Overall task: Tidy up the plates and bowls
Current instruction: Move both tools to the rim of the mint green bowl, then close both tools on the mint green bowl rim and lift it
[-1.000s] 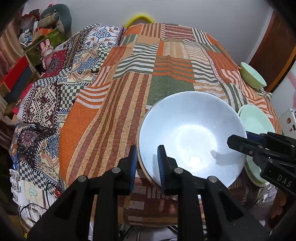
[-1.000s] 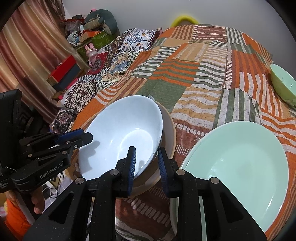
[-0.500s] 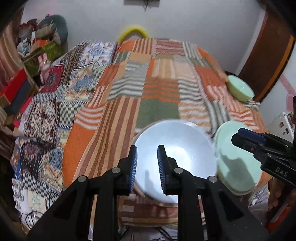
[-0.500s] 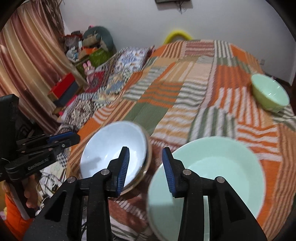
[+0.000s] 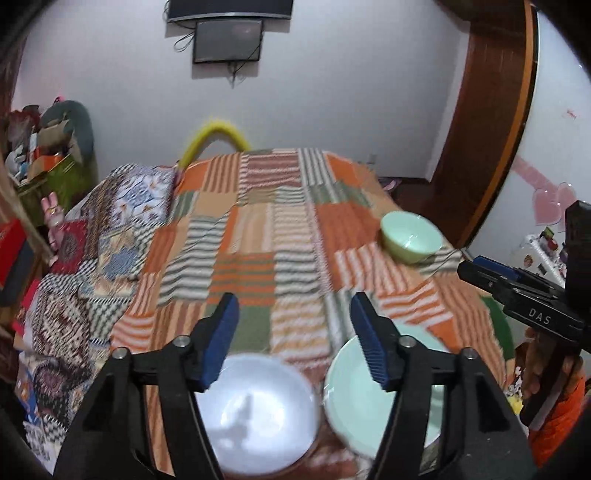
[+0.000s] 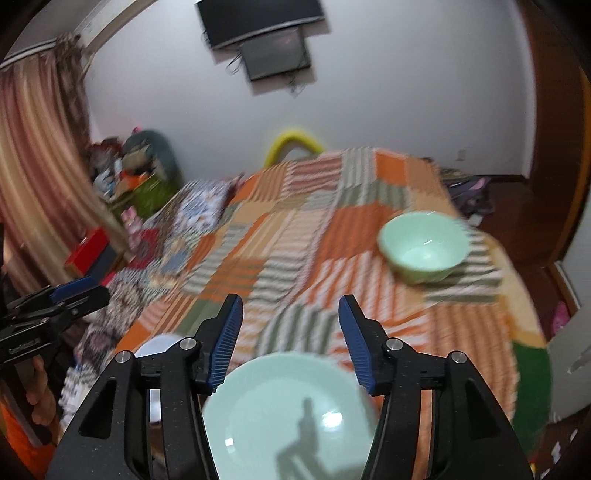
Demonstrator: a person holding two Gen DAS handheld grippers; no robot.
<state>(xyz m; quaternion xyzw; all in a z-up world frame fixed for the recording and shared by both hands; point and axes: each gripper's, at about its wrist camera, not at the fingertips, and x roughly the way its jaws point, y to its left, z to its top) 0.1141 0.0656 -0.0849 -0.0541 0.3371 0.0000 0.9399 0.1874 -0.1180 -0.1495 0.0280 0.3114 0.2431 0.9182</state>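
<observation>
The white plate (image 5: 258,410) lies at the near edge of the bed, on a brown-rimmed plate only just showing beneath it, and the pale green plate (image 6: 291,417) lies just beside it to the right. Farther up the bed, near its right edge and well apart from both plates, a pale green bowl (image 6: 423,245) stands upright.

The left gripper (image 5: 293,332) hangs above the two plates with its blue-padded fingers (image 5: 225,325) spread wide; they have just been opening and nothing is between them. The right gripper (image 6: 290,332) hangs over the green plate, its fingers (image 6: 351,332) also parted after just opening, and empty.

The bed is covered by a patchwork bedspread (image 5: 280,236) of orange, green and cream striped squares, with a darker patterned quilt (image 5: 92,258) lying along its left side. A yellow curved tube (image 5: 214,138) rises behind the head of the bed against a white wall (image 5: 332,92), where a dark screen (image 5: 227,35) is mounted below a long black bar. A striped curtain (image 6: 33,166) hangs on the left, with a cluttered pile of boxes and toys (image 6: 129,170) next to it, and a brown wooden door (image 5: 484,110) stands on the right.
</observation>
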